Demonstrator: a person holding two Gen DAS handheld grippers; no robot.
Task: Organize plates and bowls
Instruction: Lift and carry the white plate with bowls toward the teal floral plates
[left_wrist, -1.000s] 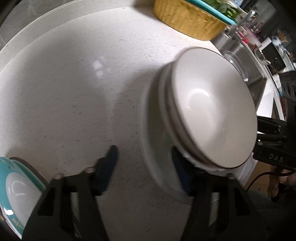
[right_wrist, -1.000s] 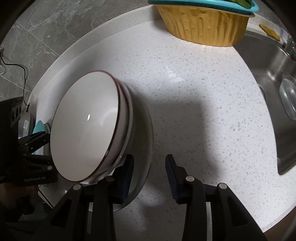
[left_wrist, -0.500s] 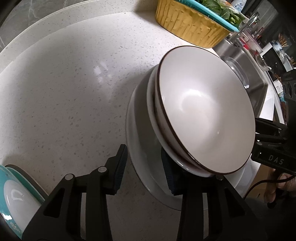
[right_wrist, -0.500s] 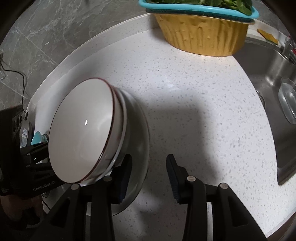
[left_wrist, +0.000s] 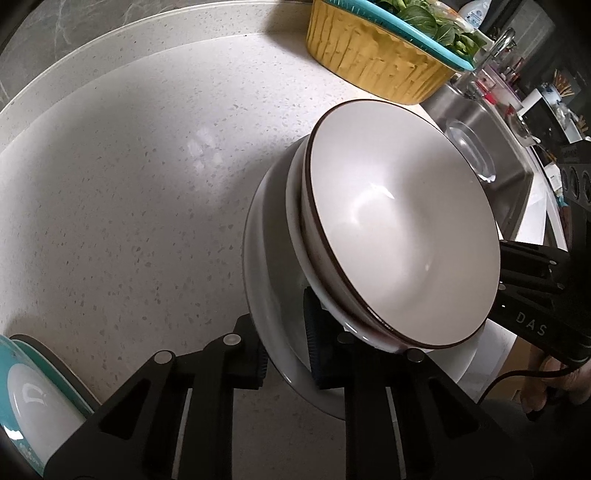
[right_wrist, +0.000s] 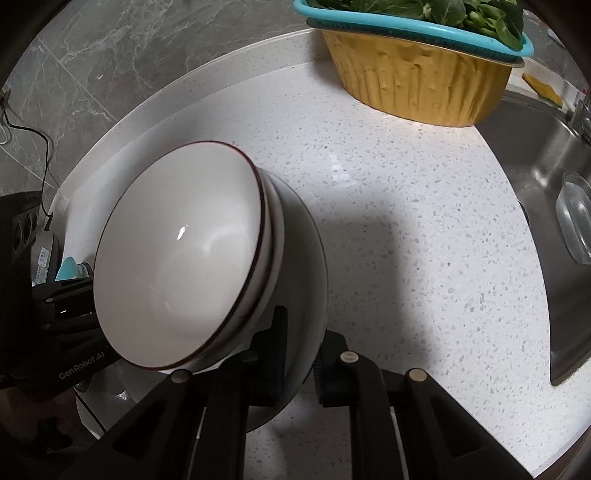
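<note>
A wide white plate carries two stacked white bowls with dark rims. It sits tilted over the speckled counter. My left gripper has the plate's near rim between its blue pads; the jaws are closing and press on it. In the right wrist view the same plate and bowls appear, and my right gripper is closing on the opposite rim, pads against it. Each gripper shows in the other's view: the right gripper body and the left gripper body.
A yellow basin topped by a teal colander of greens stands at the back. A steel sink with a glass dish lies to the right. A teal-rimmed plate sits at the left. A cable hangs on the grey wall.
Both grippers' jaws have narrowed from wide apart onto the plate's rim. The right gripper shifted slightly toward the plate.
</note>
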